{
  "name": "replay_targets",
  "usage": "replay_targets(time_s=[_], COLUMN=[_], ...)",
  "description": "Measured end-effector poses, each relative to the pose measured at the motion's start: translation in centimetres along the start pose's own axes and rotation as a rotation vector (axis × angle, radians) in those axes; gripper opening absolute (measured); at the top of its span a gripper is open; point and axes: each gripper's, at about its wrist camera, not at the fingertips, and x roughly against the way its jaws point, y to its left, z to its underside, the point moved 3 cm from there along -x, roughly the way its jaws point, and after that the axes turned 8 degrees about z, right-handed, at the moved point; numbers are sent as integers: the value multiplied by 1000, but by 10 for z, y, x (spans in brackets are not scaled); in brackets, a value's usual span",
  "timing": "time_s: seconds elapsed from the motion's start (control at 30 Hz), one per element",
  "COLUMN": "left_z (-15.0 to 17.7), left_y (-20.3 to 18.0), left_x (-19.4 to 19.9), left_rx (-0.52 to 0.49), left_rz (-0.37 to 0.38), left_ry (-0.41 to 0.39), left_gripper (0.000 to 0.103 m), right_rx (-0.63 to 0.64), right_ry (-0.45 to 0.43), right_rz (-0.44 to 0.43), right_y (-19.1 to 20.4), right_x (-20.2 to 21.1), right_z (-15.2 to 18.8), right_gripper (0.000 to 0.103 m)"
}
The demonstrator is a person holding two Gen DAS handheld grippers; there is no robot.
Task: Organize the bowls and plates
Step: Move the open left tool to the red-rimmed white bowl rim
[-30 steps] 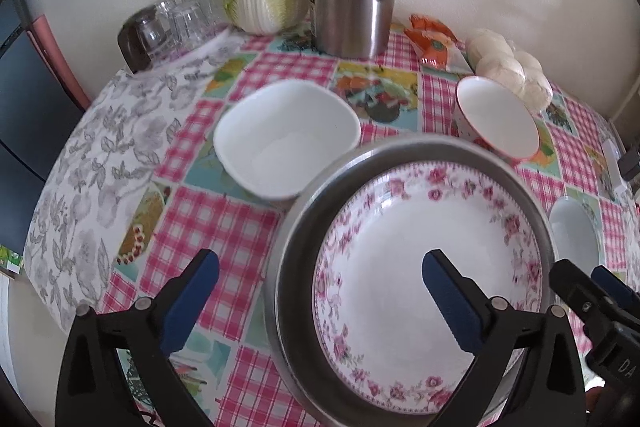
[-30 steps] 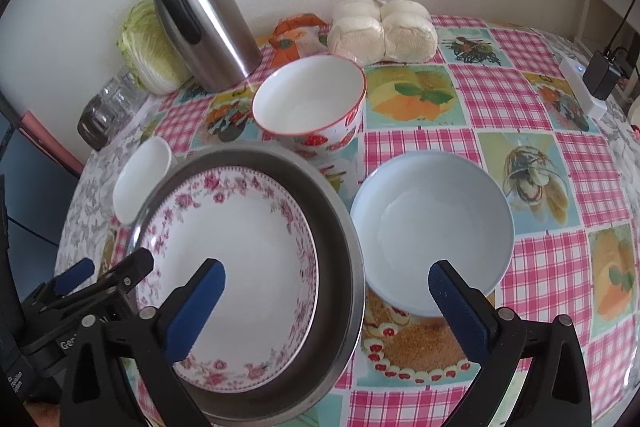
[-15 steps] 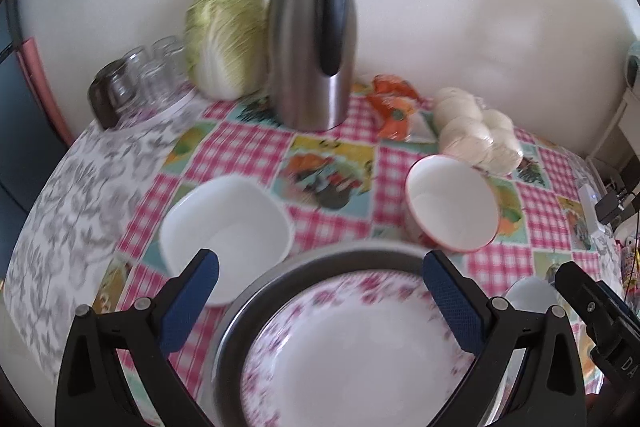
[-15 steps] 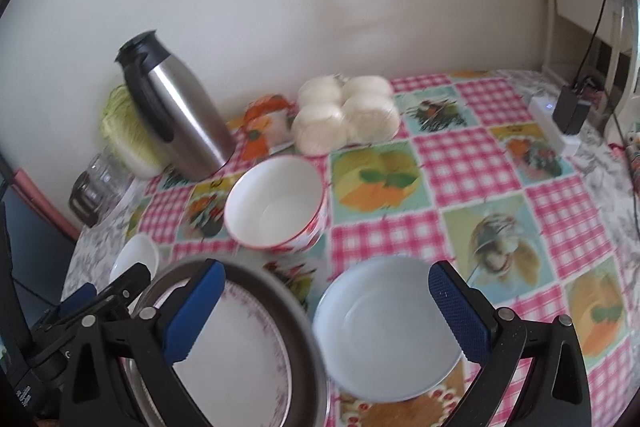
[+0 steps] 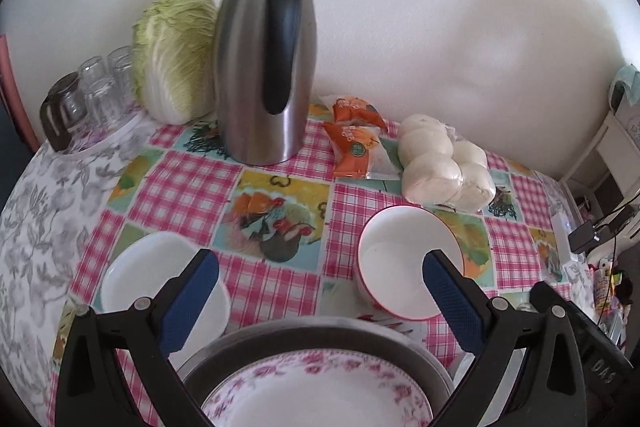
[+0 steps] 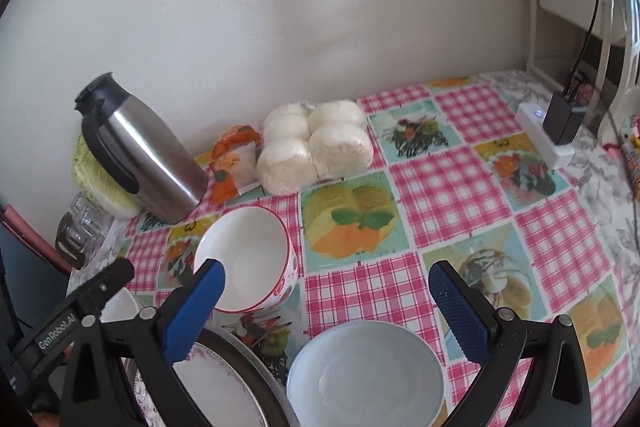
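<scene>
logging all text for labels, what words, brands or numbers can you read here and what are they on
"GenRobot.AI" on the side of the left gripper, read in the right wrist view.
"DAS", the end of a cut-off print, on the side of the right gripper, read in the left wrist view.
Print and a round green badge on the orange snack packets: too blurred to read.
The thermos, bowls and plate show no text.

The left black plastic tongs (image 5: 320,291) carry two angular arms, each tipped with a blue textured rubber pad (image 5: 190,303). Silver round screws (image 5: 139,304) sit on each arm just behind the pads. The right black plastic tongs (image 6: 326,307) are built alike, with blue dimpled pads (image 6: 460,315) and silver screws (image 6: 505,315). To the left of the right tongs, the neighbouring tool's black arm bears white "GenRobot.AI" lettering (image 6: 57,332). To the right of the left tongs, a black arm shows embossed letters (image 5: 602,375), only partly legible.
</scene>
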Motion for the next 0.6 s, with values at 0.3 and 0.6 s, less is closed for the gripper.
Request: replay_targets(time_s=[0.3,0.6], left_z=[-7,0], left_y=[-9,-4], left_x=[-18,-50], left_rx=[-9,0], left_rz=[30,11], left_ry=[-56,66], left_gripper=[102,102], right_rx=[25,66], right_ry=[27,86], right_rz=[-2,-8], right_y=[3,22], right_x=[-36,-66], right_z=[3,4], right_gripper=[103,103])
